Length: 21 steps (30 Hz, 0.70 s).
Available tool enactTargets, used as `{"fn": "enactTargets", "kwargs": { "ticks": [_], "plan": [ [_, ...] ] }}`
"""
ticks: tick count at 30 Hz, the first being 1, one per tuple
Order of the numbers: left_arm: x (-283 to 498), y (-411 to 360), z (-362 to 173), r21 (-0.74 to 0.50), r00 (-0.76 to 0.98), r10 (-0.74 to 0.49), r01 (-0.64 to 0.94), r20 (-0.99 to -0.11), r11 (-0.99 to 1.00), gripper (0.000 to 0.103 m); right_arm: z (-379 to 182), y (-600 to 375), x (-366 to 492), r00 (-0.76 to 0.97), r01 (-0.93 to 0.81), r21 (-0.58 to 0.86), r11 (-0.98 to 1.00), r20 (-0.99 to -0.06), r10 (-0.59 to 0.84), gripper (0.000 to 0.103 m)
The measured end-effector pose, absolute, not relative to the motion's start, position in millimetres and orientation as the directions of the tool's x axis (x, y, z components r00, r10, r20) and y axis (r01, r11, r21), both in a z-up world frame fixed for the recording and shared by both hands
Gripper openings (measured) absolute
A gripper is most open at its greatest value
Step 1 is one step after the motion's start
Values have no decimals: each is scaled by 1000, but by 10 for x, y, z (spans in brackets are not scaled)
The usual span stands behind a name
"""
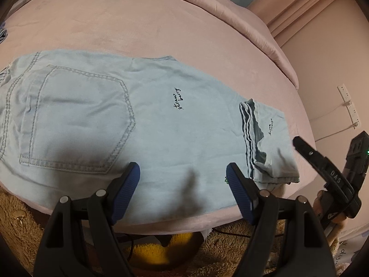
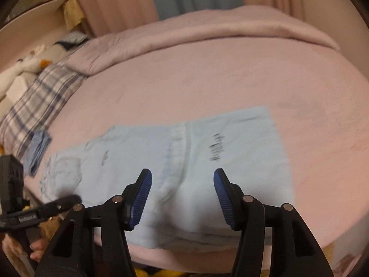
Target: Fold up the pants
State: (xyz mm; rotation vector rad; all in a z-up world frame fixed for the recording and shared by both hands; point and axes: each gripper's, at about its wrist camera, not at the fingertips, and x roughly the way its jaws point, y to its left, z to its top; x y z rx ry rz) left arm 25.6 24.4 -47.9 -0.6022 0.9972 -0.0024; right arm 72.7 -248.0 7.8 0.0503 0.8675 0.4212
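Note:
Light blue denim pants (image 1: 143, 120) lie flat on the pink bed (image 1: 138, 30), back pocket (image 1: 78, 120) at the left. The leg ends are folded over at the right, hems stacked (image 1: 265, 143). My left gripper (image 1: 182, 170) hovers open over the near edge of the pants, nothing between its blue pads. My right gripper (image 2: 183, 175) is open above the folded leg part of the pants (image 2: 230, 157), pads off the cloth. In the left wrist view one black finger (image 1: 306, 150) of the right gripper shows just right of the hems.
A pink quilt (image 2: 207, 27) is bunched along the far side of the bed. A plaid pillow (image 2: 39, 101), a small folded blue cloth (image 2: 38, 150) and plush toys (image 2: 30, 64) are at the left. Wall sockets (image 1: 348, 101) are at the right. A brown shaggy rug (image 1: 18, 226) lies below the bed edge.

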Motion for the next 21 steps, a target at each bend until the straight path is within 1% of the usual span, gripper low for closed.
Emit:
{"fn": "enactTargets", "kwargs": {
  "ticks": [3, 5, 6, 9, 12, 14, 17, 19, 21],
  "plan": [
    [268, 227, -472, -468, 555, -265, -262, -789, 844, 77, 26, -2602, 763, 618, -276, 166, 947, -723, 307, 57],
    [283, 202, -469, -461, 551, -264, -256, -792, 850, 77, -133, -2681, 843, 617, -193, 99, 976, -761, 199, 57],
    [297, 189, -469, -458, 550, -262, -254, -793, 852, 77, -211, -2683, 880, 605, -175, 86, 981, -776, 176, 57],
    [347, 141, -459, -439, 540, -255, -244, -802, 865, 78, -528, -2708, 963, 539, -166, 81, 983, -827, 160, 57],
    [427, 79, -445, -423, 531, -253, -226, -809, 878, 78, -541, -2647, 915, 574, -183, 28, 983, -809, 130, 57],
    [490, 34, -416, -413, 530, -253, -209, -810, 886, 78, -512, -2681, 928, 566, -176, 50, 983, -812, 142, 57],
    [622, -54, -357, -395, 531, -253, -170, -808, 903, 78, -430, -2744, 932, 556, -161, 142, 977, -804, 208, 57],
    [744, -117, -338, -393, 530, -264, -146, -806, 908, 78, -364, -2827, 901, 574, -136, 155, 979, -793, 205, 57],
    [868, -174, -340, -407, 528, -288, -123, -799, 905, 78, -327, -2966, 866, 598, -95, 143, 985, -783, 171, 57]
  ]
}}
